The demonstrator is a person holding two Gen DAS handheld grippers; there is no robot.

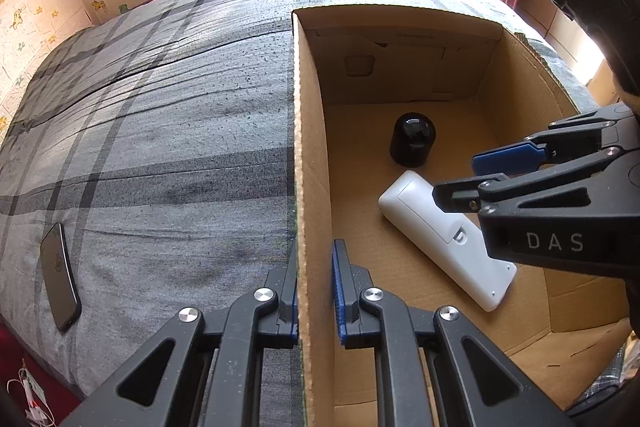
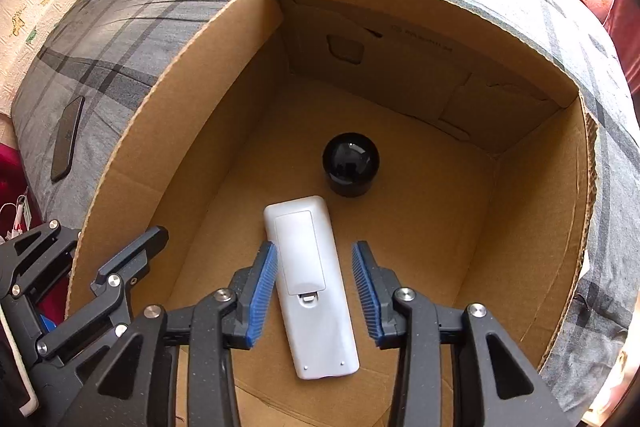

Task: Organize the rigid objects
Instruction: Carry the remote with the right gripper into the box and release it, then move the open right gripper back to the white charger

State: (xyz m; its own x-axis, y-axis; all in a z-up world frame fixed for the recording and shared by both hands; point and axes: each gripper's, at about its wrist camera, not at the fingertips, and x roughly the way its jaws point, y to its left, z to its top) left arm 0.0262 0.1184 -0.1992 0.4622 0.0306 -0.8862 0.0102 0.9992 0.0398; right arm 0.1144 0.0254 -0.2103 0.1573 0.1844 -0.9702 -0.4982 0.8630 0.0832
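Observation:
An open cardboard box (image 1: 310, 147) stands on a bed. On its floor a white remote (image 2: 308, 267) lies back side up, and a black domed cylinder (image 2: 351, 165) stands upright just beyond it. My right gripper (image 2: 315, 287) hangs inside the box, open, with its blue pads on either side of the remote and not pressing on it. In the left wrist view it (image 1: 456, 179) comes in from the right over the remote (image 1: 420, 223). My left gripper (image 1: 316, 291) is shut on the box's left wall. A dark phone (image 1: 60, 275) lies on the bed, left of the box.
The bed has a grey plaid cover (image 1: 180, 131). A wall with cartoon stickers (image 1: 36, 11) runs behind and to the left, with a bright window above. White cables (image 1: 28, 395) lie on the red floor at the bed's lower left corner.

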